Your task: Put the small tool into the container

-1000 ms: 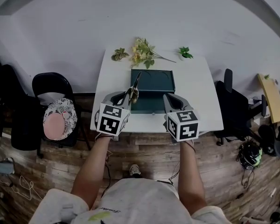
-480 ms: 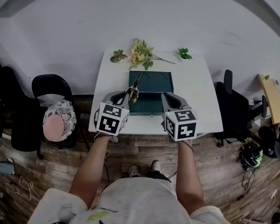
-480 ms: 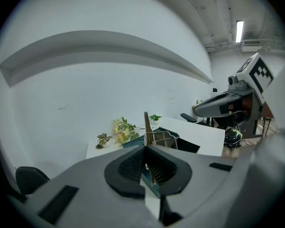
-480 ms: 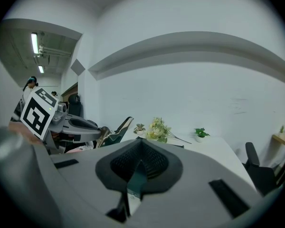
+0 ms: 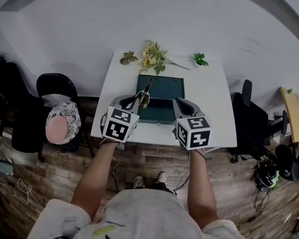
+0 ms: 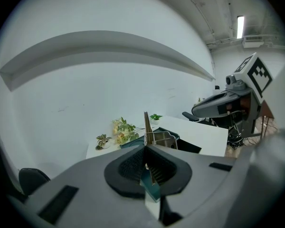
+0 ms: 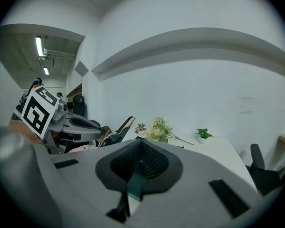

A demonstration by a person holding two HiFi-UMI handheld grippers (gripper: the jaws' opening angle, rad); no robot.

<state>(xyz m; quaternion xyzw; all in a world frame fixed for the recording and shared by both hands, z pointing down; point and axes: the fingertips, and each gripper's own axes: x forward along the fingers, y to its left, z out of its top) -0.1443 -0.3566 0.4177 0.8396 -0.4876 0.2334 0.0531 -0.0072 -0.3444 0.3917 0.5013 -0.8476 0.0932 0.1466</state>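
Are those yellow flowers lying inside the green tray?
No, the flowers lie on the white table, beyond the far rim of the green tray.

No readable text, label, brand or number shows in any view.

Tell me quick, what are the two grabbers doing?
Left gripper: jaws shut on the small tool.
Right gripper: jaws shut, holding nothing.
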